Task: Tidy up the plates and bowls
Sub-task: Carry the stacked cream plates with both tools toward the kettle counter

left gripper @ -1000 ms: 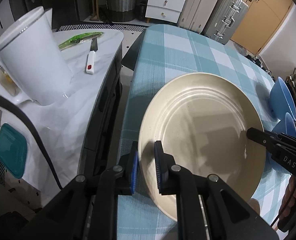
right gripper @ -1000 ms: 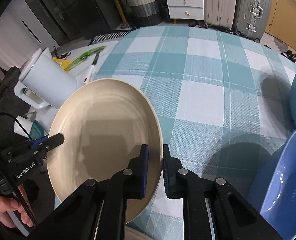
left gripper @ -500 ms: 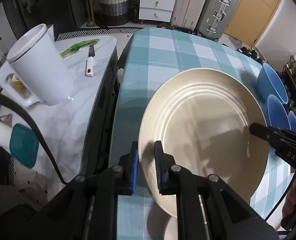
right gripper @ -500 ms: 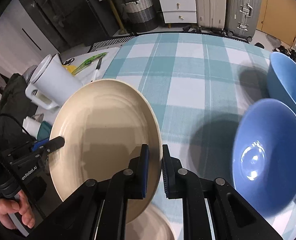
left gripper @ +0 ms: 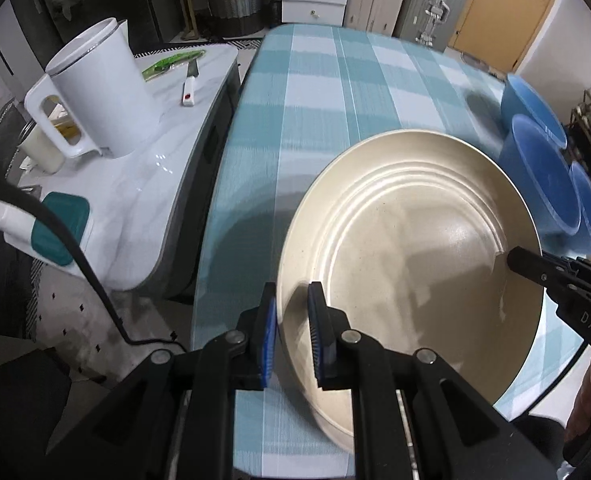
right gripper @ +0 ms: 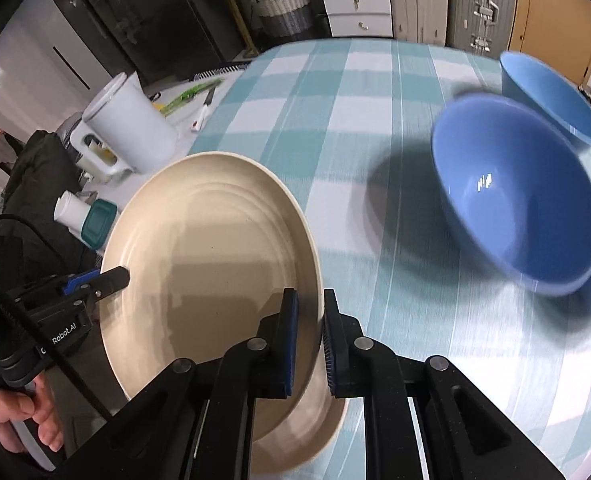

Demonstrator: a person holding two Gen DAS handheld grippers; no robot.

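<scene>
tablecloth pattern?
Teal and white checks on the tablecloth; the right wrist view shows it best.

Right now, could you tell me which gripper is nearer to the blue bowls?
Right. The right gripper clamps the cream plate's rim on the side facing the blue bowls; the left gripper clamps the opposite rim, the whole plate between it and them.

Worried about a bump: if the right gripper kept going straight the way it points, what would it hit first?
The right gripper is shut on the plate's rim; past it the line looks to meet the checked tablecloth, left of the blue bowl. Depth is unclear.
</scene>
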